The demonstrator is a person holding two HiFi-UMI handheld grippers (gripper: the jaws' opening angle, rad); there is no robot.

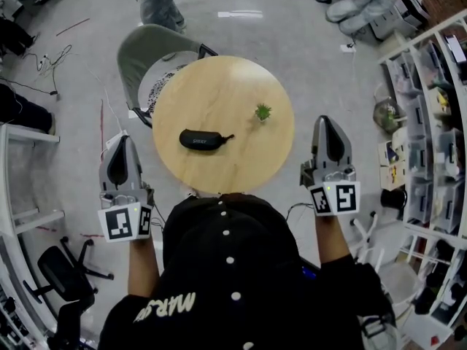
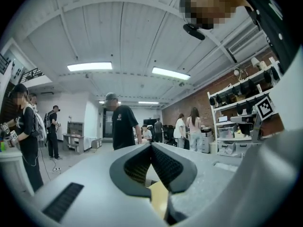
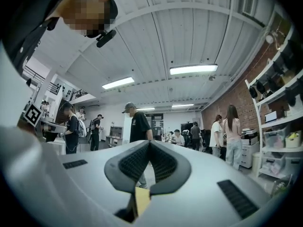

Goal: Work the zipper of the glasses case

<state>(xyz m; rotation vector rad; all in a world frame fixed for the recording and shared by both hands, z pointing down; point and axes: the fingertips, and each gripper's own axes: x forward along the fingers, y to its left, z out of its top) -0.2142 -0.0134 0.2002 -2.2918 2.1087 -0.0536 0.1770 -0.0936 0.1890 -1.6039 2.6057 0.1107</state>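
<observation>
The black glasses case (image 1: 203, 139) lies flat near the middle of the round wooden table (image 1: 241, 166), its zipper pull tail pointing right. My left gripper (image 1: 125, 138) is held off the table's left edge, well apart from the case, jaws shut on nothing. Off the right edge my right gripper (image 1: 325, 119) is also shut and empty. In the left gripper view the left gripper (image 2: 151, 145) has its pads pressed together; the right gripper view shows the right gripper (image 3: 149, 142) the same way. Both of these views look across the room and ceiling, and the case is not in them.
A small green plant (image 1: 263, 111) stands on the table right of the case. A grey chair (image 1: 149, 57) sits behind the table at the left. Shelves (image 1: 430, 122) line the right side. Several people stand in the room, one (image 2: 122, 124) straight ahead.
</observation>
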